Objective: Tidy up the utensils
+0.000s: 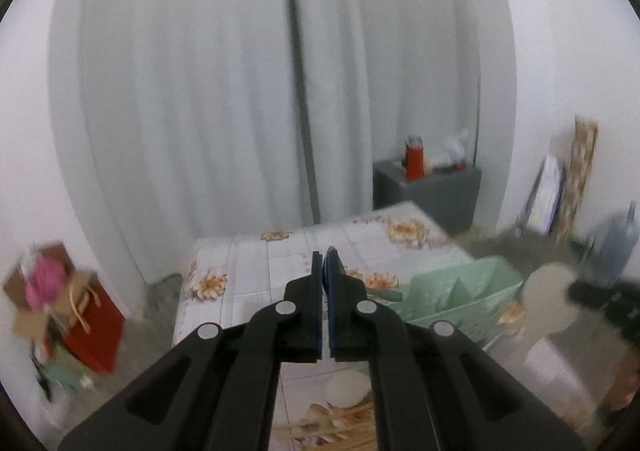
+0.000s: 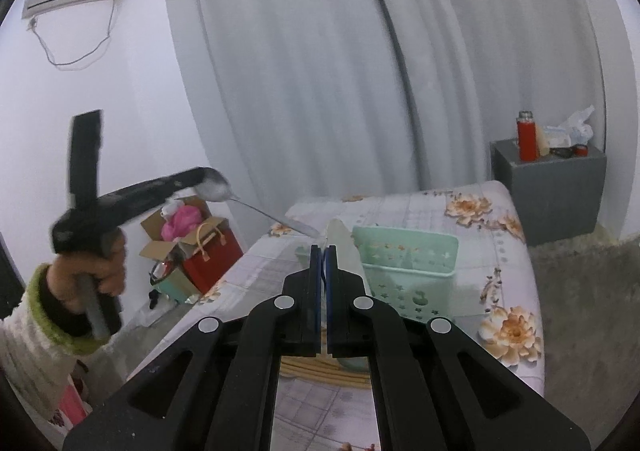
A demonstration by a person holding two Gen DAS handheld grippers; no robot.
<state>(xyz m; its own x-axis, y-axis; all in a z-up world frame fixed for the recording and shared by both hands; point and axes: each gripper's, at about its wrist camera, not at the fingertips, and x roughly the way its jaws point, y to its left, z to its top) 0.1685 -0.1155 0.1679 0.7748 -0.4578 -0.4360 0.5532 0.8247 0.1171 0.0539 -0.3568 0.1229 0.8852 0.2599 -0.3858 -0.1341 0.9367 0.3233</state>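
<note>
Left wrist view: the left tool (image 1: 325, 263) is closed, its blue pads pressed together, and nothing can be made out between them from here. It points over the table (image 1: 256, 271), which is covered in a flower-printed cloth. The mint-green plastic basket with inner dividers (image 1: 460, 291) stands on that cloth, to the right of the tool's tips. Right of the basket, and blurred, the right tool (image 1: 576, 289) grips a pale beige flat spatula (image 1: 548, 291) that hangs in the air just beside the basket's right end.

Right wrist view: the right tool (image 2: 324, 251) is clamped on the pale spatula, whose blade rises behind its tips, just left of the basket (image 2: 408, 263). The basket's star-shaped cut-outs face this camera. Well to the left of the basket, a hand (image 2: 92, 271) in a white sleeve with a green cuff (image 2: 28, 331) holds up the left tool (image 2: 204, 177). That tool is shut on the bowl of a long metal spoon (image 2: 216, 189), and the spoon's handle slants down toward the basket, its end just short of the basket's left side.
</note>
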